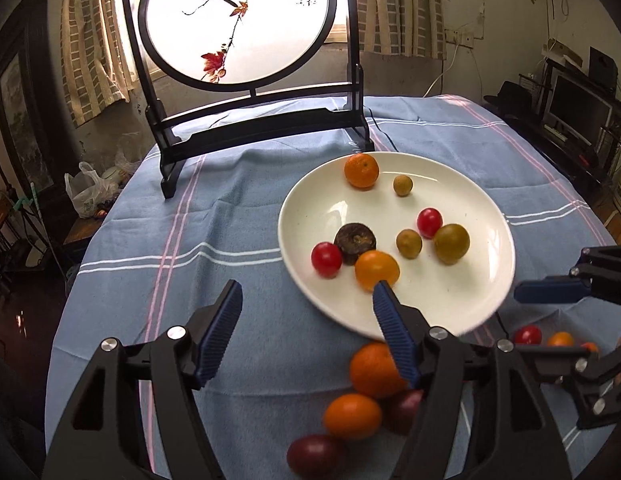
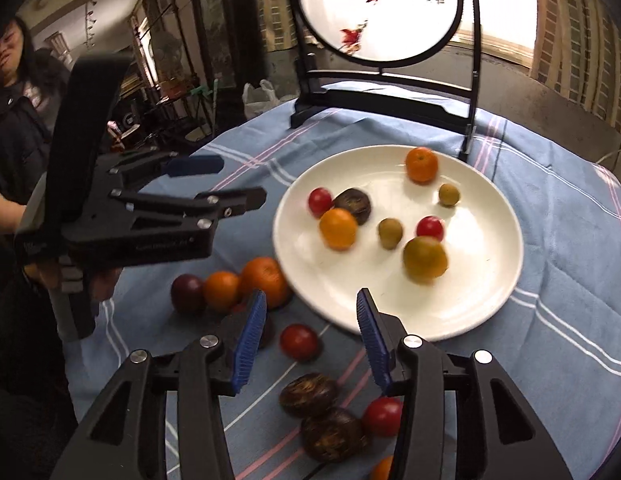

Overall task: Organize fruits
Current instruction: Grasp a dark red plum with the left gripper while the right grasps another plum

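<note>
Hovering with fingers spread and nothing between them, the left gripper [image 1: 306, 304] and right gripper [image 2: 310, 320] flank the round white ceramic plate [image 1: 462, 304] holding eight small fruits; more oranges [image 2: 266, 280] and red tomatoes [image 2: 299, 342] lie on the blue-clothed counter [image 1: 214, 216].

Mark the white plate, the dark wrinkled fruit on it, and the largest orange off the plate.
white plate [image 2: 450, 312]: right wrist view, bare near part of the dish.
dark wrinkled fruit [image 2: 353, 205]: right wrist view, its top.
largest orange [image 2: 264, 278]: right wrist view, its middle, beside the plate's rim.
</note>
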Motion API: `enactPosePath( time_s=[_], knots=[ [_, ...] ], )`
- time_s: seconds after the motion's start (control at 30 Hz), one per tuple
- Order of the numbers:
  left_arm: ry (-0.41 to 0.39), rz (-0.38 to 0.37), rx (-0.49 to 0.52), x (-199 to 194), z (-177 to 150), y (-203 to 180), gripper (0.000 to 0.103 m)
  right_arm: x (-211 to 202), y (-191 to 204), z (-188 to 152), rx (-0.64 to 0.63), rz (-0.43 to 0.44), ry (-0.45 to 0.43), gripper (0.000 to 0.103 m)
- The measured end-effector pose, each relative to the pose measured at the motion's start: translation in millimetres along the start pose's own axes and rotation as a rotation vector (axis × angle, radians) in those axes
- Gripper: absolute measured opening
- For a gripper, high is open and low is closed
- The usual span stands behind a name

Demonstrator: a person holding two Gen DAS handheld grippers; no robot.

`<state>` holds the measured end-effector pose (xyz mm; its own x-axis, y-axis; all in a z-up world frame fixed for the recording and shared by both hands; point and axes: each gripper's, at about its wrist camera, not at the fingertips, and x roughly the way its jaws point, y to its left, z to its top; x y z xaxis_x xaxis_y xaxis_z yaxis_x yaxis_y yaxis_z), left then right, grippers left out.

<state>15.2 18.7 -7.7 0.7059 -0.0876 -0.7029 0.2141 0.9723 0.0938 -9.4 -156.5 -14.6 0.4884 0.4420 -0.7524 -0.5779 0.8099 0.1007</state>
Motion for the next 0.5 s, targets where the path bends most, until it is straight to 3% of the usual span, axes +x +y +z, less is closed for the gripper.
enactPosePath(
  time_s=[0.2, 0.5],
  knots=[
    [0.006, 0.002, 0.035, -31, -40, 13, 0.069, 29, 49, -20, -0.140, -0.021, 0.090, 0.047],
    [0.077, -0.053, 0.108, -31, -96, 16, 0.072, 68, 61, -14, -0.191, -0.074, 0.155, 0.044]
  ],
)
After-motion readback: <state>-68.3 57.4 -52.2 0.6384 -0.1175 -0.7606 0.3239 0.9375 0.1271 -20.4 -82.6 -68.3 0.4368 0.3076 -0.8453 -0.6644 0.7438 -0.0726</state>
